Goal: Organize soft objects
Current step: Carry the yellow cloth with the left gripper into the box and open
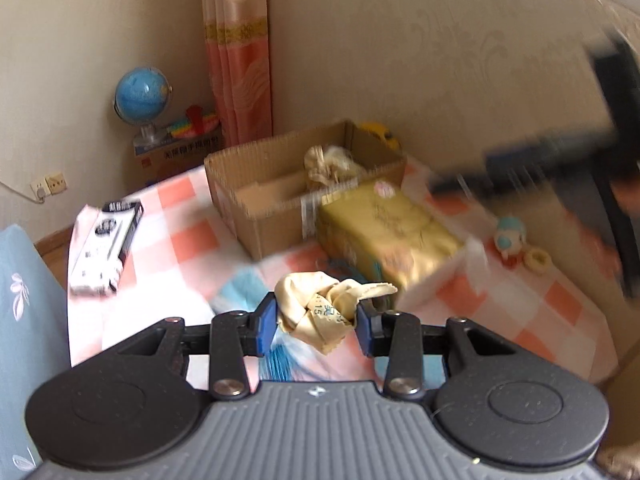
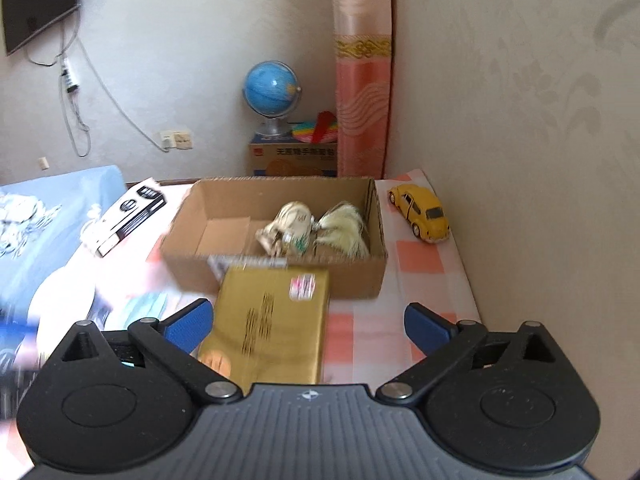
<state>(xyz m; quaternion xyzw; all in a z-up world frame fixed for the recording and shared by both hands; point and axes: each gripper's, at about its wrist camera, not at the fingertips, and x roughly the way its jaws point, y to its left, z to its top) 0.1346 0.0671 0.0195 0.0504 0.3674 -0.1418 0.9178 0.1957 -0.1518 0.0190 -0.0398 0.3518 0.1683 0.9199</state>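
Note:
My left gripper (image 1: 316, 318) is shut on a knotted cream cloth (image 1: 320, 308) and holds it above the checked bedspread, in front of the open cardboard box (image 1: 256, 216). The box holds a cream cloth bundle (image 1: 326, 166); in the right wrist view the box (image 2: 352, 276) holds that bundle (image 2: 288, 228) and a pale furry tuft (image 2: 344, 232). My right gripper (image 2: 306, 326) is open and empty, above a gold box (image 2: 272, 320). The right gripper shows as a dark blur (image 1: 580, 160) in the left wrist view.
A gold box (image 1: 384, 232) lies against the cardboard box's front. A yellow toy car (image 2: 420, 212) sits by the wall. A small blue figure (image 1: 510, 236) and a ring (image 1: 538, 260) lie right. A black-and-white box (image 1: 104, 248) lies left. A globe (image 2: 272, 88) stands behind.

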